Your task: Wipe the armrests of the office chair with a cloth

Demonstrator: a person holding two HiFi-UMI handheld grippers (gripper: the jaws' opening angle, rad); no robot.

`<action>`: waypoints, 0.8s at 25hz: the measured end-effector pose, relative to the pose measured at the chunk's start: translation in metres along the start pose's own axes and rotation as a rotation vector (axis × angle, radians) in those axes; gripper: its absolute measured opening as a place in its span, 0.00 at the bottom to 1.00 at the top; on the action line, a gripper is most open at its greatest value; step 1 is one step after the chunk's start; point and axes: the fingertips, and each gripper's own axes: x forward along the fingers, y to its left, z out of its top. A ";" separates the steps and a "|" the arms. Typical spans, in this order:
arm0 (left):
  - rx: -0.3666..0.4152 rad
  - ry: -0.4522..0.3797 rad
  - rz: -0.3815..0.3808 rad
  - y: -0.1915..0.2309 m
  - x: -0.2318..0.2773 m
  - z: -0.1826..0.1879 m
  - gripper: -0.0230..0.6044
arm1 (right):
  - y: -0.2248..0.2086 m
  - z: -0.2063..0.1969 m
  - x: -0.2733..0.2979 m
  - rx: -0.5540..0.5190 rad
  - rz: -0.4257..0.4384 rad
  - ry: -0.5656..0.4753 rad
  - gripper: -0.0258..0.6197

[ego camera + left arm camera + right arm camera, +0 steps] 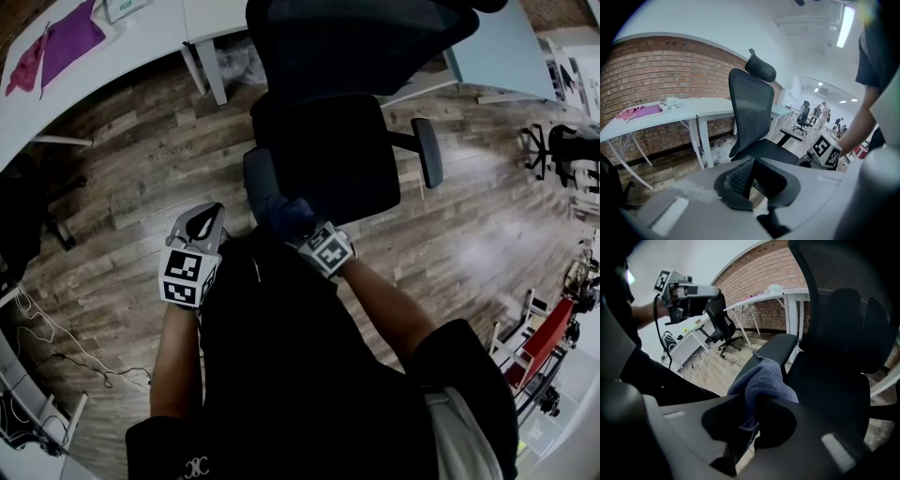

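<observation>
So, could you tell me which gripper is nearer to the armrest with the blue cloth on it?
Right. The right gripper holds the blue cloth on that armrest's near end; the left gripper hangs off to its side above the wooden floor, touching neither.

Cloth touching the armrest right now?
Touching. The right gripper view shows the cloth, pinched in the right gripper, draped onto the near end of the armrest, with no gap between them.
</observation>
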 end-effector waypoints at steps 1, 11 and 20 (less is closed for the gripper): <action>-0.001 0.000 -0.001 -0.001 0.001 0.000 0.05 | 0.005 0.000 -0.002 -0.010 0.019 0.000 0.14; -0.020 0.002 0.038 -0.002 -0.007 -0.006 0.05 | 0.045 0.017 0.020 -0.148 0.116 0.031 0.14; -0.091 0.001 0.136 0.010 -0.028 -0.022 0.05 | -0.020 0.091 0.049 -0.117 -0.020 -0.032 0.14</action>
